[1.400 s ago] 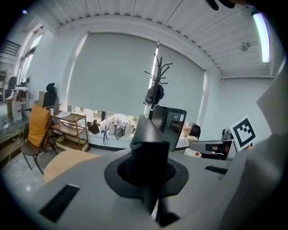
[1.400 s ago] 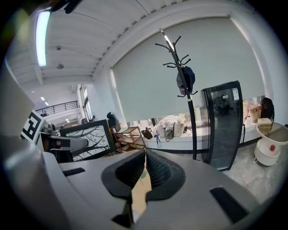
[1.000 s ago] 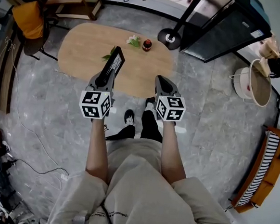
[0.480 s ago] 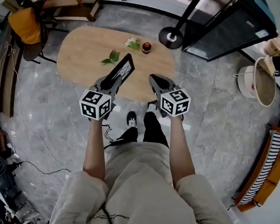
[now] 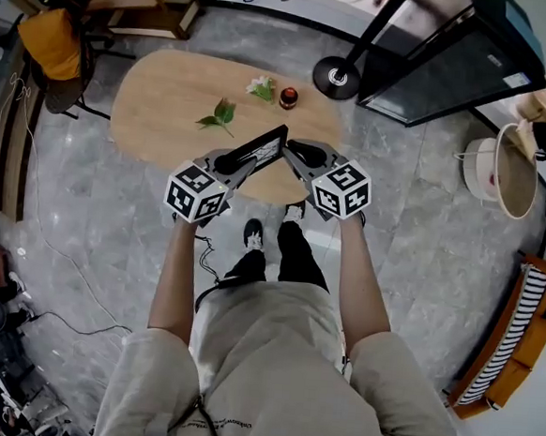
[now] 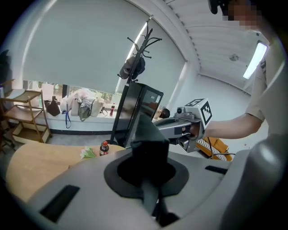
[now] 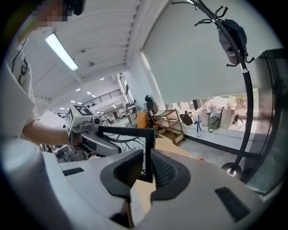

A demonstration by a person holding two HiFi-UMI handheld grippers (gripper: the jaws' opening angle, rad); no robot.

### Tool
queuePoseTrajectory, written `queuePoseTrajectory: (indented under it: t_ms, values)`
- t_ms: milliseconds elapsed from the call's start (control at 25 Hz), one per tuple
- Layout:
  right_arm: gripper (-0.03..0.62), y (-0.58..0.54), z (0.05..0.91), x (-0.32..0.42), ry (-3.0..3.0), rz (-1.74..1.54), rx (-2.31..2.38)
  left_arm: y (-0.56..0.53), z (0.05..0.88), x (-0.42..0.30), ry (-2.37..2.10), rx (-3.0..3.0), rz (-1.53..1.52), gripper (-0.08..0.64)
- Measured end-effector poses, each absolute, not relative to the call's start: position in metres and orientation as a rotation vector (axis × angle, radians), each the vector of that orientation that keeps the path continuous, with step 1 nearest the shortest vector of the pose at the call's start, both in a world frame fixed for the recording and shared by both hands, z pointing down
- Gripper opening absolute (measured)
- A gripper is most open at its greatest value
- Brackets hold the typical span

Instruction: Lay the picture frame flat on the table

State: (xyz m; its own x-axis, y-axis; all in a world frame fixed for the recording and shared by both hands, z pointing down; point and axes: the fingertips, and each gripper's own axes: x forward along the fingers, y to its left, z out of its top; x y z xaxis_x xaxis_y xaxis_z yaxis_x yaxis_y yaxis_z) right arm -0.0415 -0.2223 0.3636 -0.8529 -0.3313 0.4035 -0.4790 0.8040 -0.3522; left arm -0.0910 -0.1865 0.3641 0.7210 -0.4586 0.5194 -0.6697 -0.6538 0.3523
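Left gripper (image 5: 228,162): jaws clenched on the left end of the picture frame (image 5: 262,149).
Right gripper (image 5: 292,151): my jaws pinch its right edge.
Frame: slung between both, long axis left-right, tilted, over the near edge of the oval wooden table (image 5: 170,91).

Matt wooden table (image 5: 160,100), polished stone floor (image 5: 94,217)
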Motion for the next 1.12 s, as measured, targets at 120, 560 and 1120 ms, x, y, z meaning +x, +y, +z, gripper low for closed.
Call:
queuePoseTrajectory:
  t_ms: [120,560,1120]
  values:
    - [0.097,-0.224,0.374,-0.041,-2.644,0.640,0.620,-0.187,0.380,-0.084,-0.824,2.371,0.530,0.028]
    - [0.110,-0.218,0.479,0.006,-2.453,0.707,0.756,-0.169,0.504,-0.047,-0.678,2.183,0.533,0.028]
    - [0.110,-0.201,0.566,0.008,-2.438,0.876,0.757,-0.153,0.601,-0.023,-0.632,2.042,0.466,0.028]
